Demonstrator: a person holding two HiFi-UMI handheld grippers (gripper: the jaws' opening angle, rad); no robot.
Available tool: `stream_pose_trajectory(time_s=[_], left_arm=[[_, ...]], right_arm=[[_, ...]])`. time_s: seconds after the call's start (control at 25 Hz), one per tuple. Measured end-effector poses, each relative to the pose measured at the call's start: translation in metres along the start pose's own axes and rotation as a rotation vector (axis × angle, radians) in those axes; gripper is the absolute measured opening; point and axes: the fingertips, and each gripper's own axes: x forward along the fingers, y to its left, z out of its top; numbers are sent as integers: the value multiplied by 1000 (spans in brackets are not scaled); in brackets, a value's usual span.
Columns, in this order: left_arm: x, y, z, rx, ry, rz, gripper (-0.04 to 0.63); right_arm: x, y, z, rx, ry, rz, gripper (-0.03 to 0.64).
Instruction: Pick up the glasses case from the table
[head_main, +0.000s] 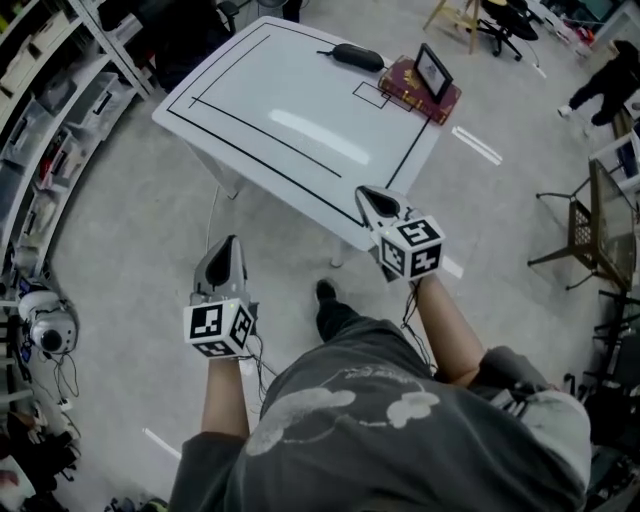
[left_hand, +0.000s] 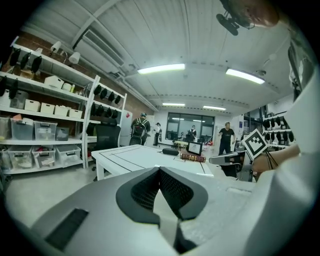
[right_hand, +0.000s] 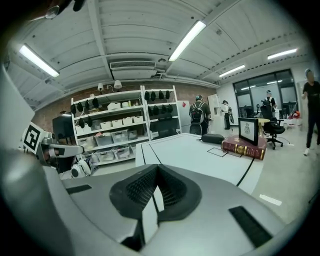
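Note:
The glasses case (head_main: 357, 56) is a dark oval pouch lying at the far edge of the white table (head_main: 300, 120), which is marked with black lines. It also shows small in the left gripper view (left_hand: 170, 151) and the right gripper view (right_hand: 212, 138). My left gripper (head_main: 228, 245) hangs over the floor short of the table's near edge, shut and empty (left_hand: 159, 170). My right gripper (head_main: 368, 196) reaches just over the table's near corner, its pads together with nothing between them (right_hand: 156, 167). Both are far from the case.
Right of the case a red book (head_main: 415, 92) carries a small upright picture frame (head_main: 434, 70). Storage shelves (head_main: 50, 120) line the left side. A chair (head_main: 590, 225) stands at the right, and a person (head_main: 605, 85) walks at the far right. A white device (head_main: 45, 325) sits on the floor at the left.

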Motion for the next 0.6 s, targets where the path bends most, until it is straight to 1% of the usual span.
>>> stream_pose_trajectory(time_s=[0.24, 0.48, 0.56, 0.6], left_arm=[[73, 16, 23, 29, 24, -4, 2], [120, 13, 42, 55, 32, -60, 3], [131, 12, 46, 71, 37, -75, 17], [137, 12, 48, 79, 40, -85, 54]], right_arm=[[53, -43, 30, 2, -11, -1, 0], [81, -70, 44, 23, -18, 6, 0], [84, -76, 47, 35, -22, -2, 0], [85, -80, 47, 42, -25, -7, 0]])
